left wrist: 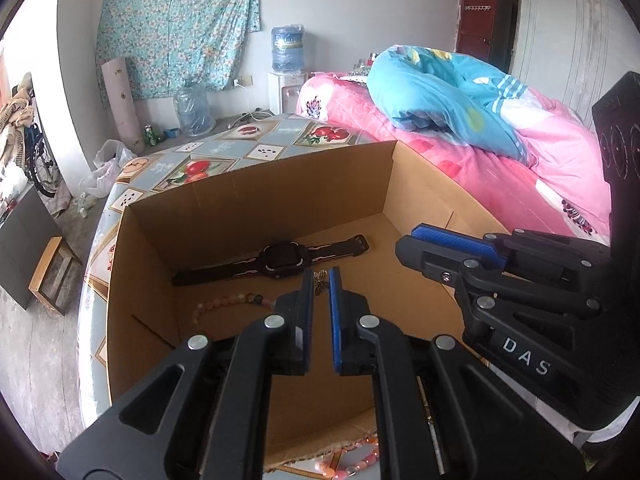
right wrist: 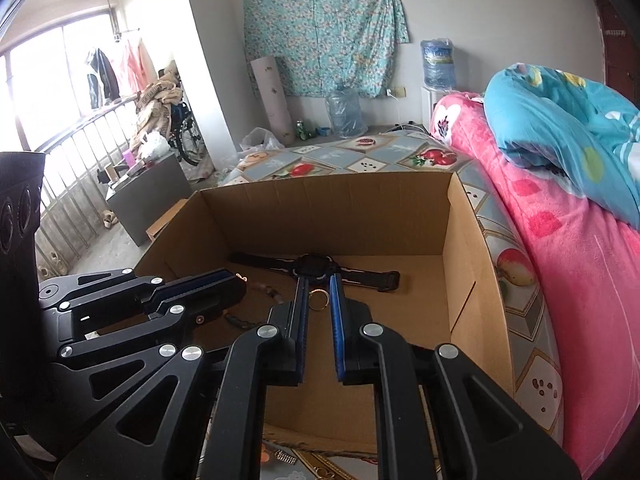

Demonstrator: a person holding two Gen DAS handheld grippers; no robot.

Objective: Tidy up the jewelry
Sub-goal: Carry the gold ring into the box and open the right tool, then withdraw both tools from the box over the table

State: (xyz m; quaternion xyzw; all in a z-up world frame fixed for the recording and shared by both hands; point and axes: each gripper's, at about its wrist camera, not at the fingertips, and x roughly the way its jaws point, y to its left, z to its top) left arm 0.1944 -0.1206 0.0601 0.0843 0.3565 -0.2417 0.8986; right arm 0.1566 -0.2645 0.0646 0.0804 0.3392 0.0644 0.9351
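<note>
An open cardboard box [left wrist: 256,208] [right wrist: 464,280] stands on a fruit-patterned table. A black watch [left wrist: 276,260] [right wrist: 314,270] lies flat on its floor, with a pink bead bracelet [left wrist: 224,306] near it. My left gripper [left wrist: 321,280] hangs over the box, its fingers nearly together on a small zebra-striped charm [left wrist: 320,282]. My right gripper [right wrist: 319,300] is also over the box, pinching a thin gold ring [right wrist: 319,300] between its fingertips. Each gripper shows in the other's view: the right one [left wrist: 452,248], the left one [right wrist: 216,288].
More pink beads [left wrist: 352,456] lie on the table in front of the box, with a small metal spring [right wrist: 286,457] beside them. A bed with pink and blue quilts [left wrist: 500,132] [right wrist: 560,200] runs along the right. Water jugs and clutter stand by the far wall.
</note>
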